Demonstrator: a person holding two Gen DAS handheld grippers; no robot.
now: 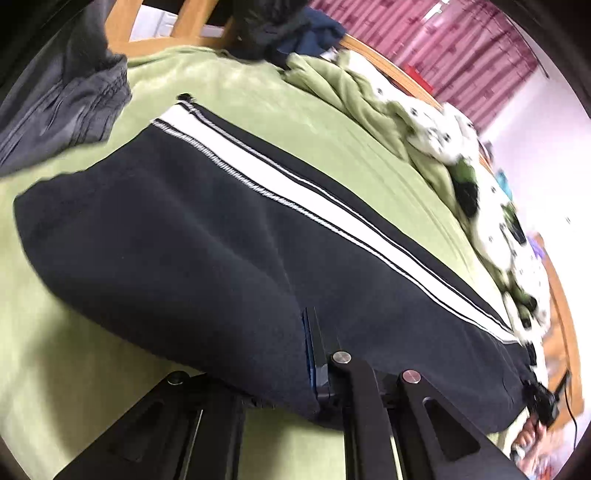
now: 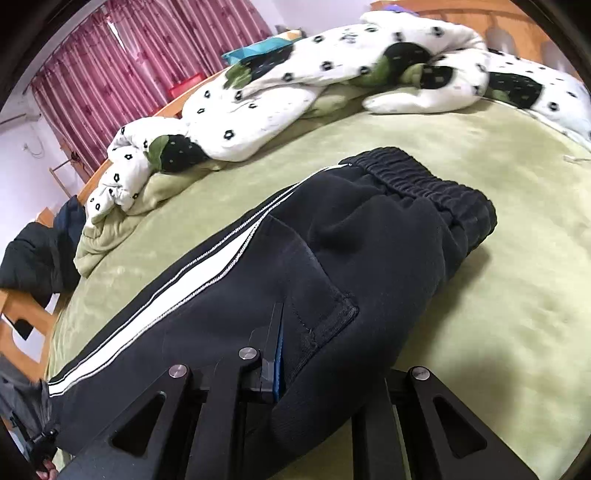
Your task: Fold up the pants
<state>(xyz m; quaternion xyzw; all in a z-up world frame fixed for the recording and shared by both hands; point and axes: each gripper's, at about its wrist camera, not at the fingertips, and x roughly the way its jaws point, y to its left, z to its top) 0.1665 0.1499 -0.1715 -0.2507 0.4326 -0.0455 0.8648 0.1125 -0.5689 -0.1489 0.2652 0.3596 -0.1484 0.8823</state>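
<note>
Black pants (image 1: 184,240) with a white side stripe (image 1: 295,192) lie lengthwise on the green bed (image 1: 295,122). In the right wrist view the pants (image 2: 332,258) show their elastic waistband (image 2: 424,181) at the far end. My left gripper (image 1: 288,354) has the near edge of a leg between its fingers; one finger (image 1: 314,350) shows, the other is under the cloth. My right gripper (image 2: 314,354) holds the near edge by the seat; one finger (image 2: 273,354) shows, the other is hidden by the fabric.
A white spotted quilt (image 2: 295,85) is bunched along the far side of the bed. A grey garment (image 1: 66,96) hangs at the left. Dark clothes (image 1: 288,29) lie on the wooden bed frame (image 1: 388,66). Red curtains (image 2: 129,66) hang behind.
</note>
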